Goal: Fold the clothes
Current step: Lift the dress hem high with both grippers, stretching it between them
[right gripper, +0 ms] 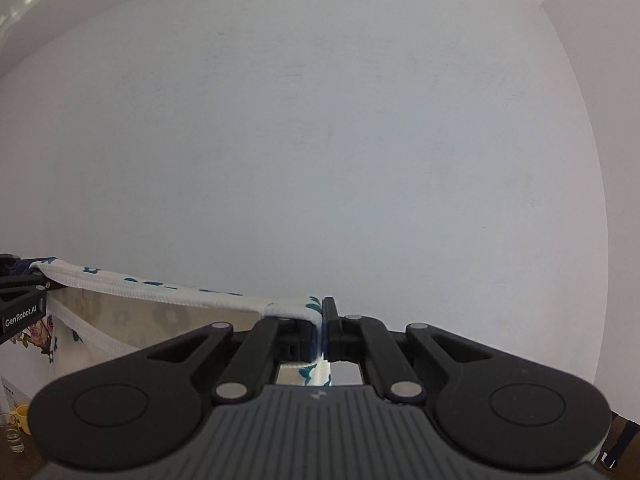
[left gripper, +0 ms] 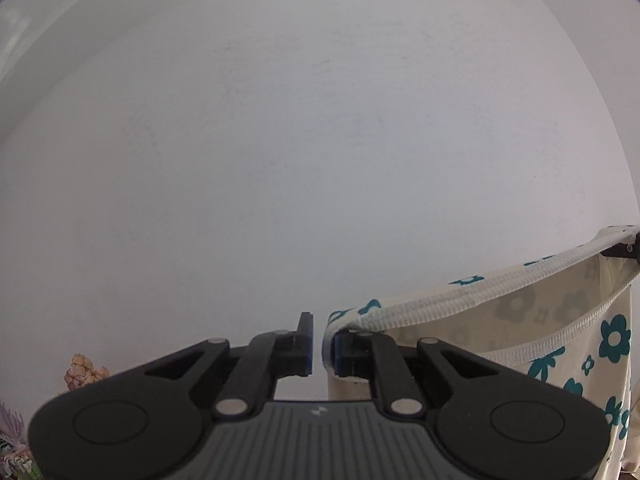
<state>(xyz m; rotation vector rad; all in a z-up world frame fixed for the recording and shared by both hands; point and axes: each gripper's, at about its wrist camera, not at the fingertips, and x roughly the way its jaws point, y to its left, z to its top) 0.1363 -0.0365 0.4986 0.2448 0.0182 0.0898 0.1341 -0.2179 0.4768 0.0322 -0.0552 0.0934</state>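
Floral garment (left gripper: 540,320), cream with teal flowers, hangs stretched by its ribbed hem between my two tongs; my left tongs (left gripper: 317,354) stand slightly parted, cloth draped over the right-hand finger; my right tongs (right gripper: 323,330) pinch the hem tight; only the right view shows "GenRobot.AI" lettering, a glass (right gripper: 12,432) and yellow cup (right gripper: 22,416).

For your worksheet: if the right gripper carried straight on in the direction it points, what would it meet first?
Probably only the plain white wall. The right gripper, shut on the floral garment, points level at it, and nothing shows in between. How far off the wall stands cannot be judged from this view.
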